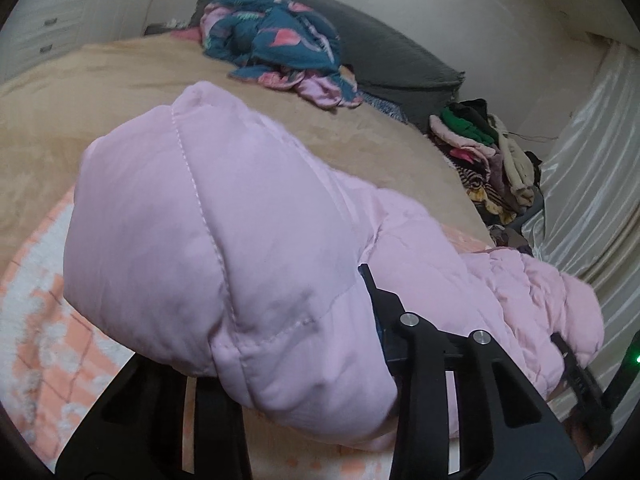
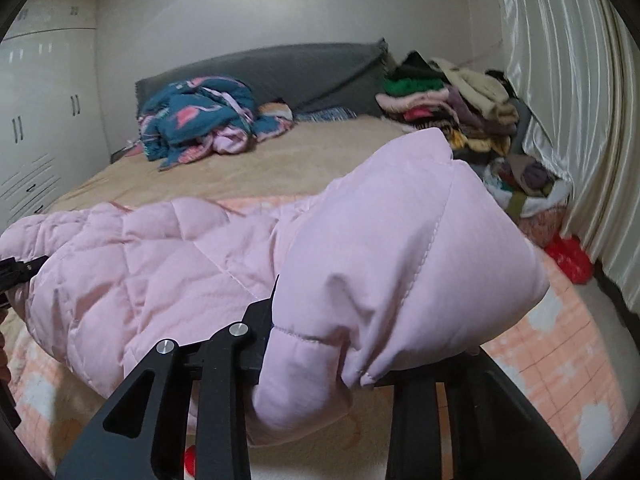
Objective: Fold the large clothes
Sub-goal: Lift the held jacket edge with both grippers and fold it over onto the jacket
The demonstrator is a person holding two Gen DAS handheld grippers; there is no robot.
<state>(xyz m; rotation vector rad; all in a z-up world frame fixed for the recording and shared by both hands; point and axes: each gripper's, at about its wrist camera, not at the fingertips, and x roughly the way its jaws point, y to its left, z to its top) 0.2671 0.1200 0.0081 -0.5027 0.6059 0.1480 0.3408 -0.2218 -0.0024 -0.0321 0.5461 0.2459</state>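
Both jaws clamped on the pink puffer jacket [image 1: 224, 240]: left gripper [image 1: 340, 344] and right gripper [image 2: 328, 344] pinch opposite ends, holding it stretched above the bed [image 2: 248, 168], likely to lay flat.

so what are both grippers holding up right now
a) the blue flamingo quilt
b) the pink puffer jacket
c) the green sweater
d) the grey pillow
b: the pink jacket hangs between the left gripper and right gripper, each clamped on a padded end, above the bed.
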